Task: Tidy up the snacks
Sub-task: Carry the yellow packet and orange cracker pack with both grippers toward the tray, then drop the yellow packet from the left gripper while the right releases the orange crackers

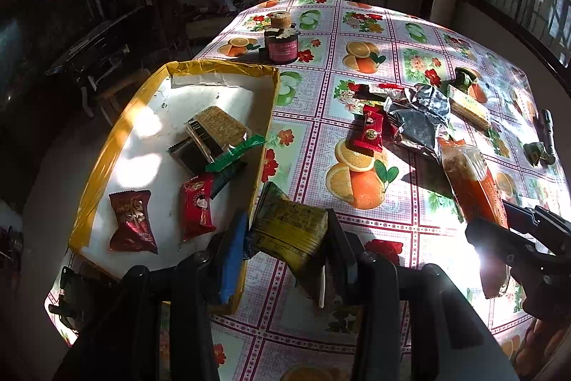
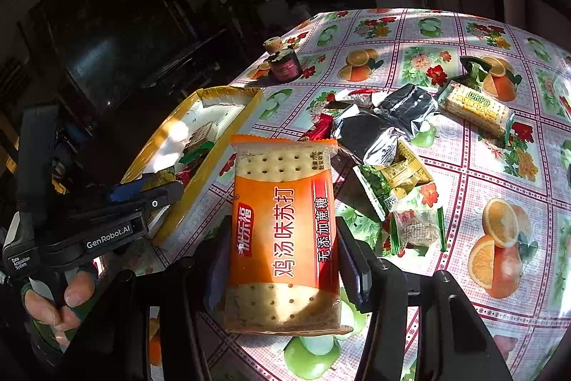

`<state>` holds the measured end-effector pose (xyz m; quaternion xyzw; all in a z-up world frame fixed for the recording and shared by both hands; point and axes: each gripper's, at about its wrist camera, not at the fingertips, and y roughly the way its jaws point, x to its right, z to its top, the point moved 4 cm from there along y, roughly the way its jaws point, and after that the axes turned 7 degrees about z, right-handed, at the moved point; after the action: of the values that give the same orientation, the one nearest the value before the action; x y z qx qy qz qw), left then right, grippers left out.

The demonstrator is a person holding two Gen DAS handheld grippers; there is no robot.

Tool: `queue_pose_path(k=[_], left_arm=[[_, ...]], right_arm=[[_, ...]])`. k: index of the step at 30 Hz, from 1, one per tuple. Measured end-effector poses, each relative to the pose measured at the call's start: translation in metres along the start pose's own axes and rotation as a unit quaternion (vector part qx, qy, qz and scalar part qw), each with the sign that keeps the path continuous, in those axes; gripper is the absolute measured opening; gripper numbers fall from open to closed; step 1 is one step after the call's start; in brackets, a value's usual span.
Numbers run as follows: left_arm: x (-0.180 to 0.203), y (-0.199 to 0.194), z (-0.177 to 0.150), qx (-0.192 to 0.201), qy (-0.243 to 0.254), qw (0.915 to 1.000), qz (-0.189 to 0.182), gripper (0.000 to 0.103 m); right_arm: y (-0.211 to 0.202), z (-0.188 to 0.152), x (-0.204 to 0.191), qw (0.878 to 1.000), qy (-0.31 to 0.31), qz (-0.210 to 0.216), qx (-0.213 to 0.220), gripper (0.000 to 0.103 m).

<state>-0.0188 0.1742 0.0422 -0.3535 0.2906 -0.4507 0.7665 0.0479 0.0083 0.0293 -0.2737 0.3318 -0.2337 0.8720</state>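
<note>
My left gripper (image 1: 285, 238) is shut on a yellow-green snack packet (image 1: 289, 231), held just right of the near right edge of the yellow-rimmed white tray (image 1: 117, 131). The tray holds a cracker pack (image 1: 217, 127), a green-wrapped bar (image 1: 235, 152) and two red candies (image 1: 132, 220). My right gripper (image 2: 282, 259) is shut on an orange soda cracker pack (image 2: 283, 231), held above the table; that pack also shows in the left wrist view (image 1: 474, 188). Loose snacks (image 2: 392, 138) lie in a pile on the table, among them a red candy (image 1: 369, 131).
A floral and fruit tablecloth (image 1: 357, 52) covers the table. A small dark jar with a cork lid (image 1: 280, 41) stands behind the tray. Silver wrappers (image 1: 417, 116), a yellow wafer pack (image 2: 474, 109) and green packets (image 2: 414, 224) lie right of centre. A dark object (image 1: 546, 134) lies far right.
</note>
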Motion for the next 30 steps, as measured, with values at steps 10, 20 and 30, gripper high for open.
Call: queue_pose_path(k=[10,20,30], left_arm=[[-0.046,0.010,0.001,-0.010,-0.045,0.9988,0.014,0.041],[-0.085,0.024,0.000,-0.025,-0.089,0.9954,0.025,0.041],[-0.103,0.034,-0.001,-0.034,-0.108,0.9931,0.032,0.041]], right_arm=[[0.019,0.003,-0.018,1.000,-0.002,0.023,-0.011,0.057],[0.040,0.012,-0.036,0.999,-0.009,0.042,-0.017,0.057],[0.069,0.025,-0.057,0.997,-0.002,0.081,-0.021,0.058]])
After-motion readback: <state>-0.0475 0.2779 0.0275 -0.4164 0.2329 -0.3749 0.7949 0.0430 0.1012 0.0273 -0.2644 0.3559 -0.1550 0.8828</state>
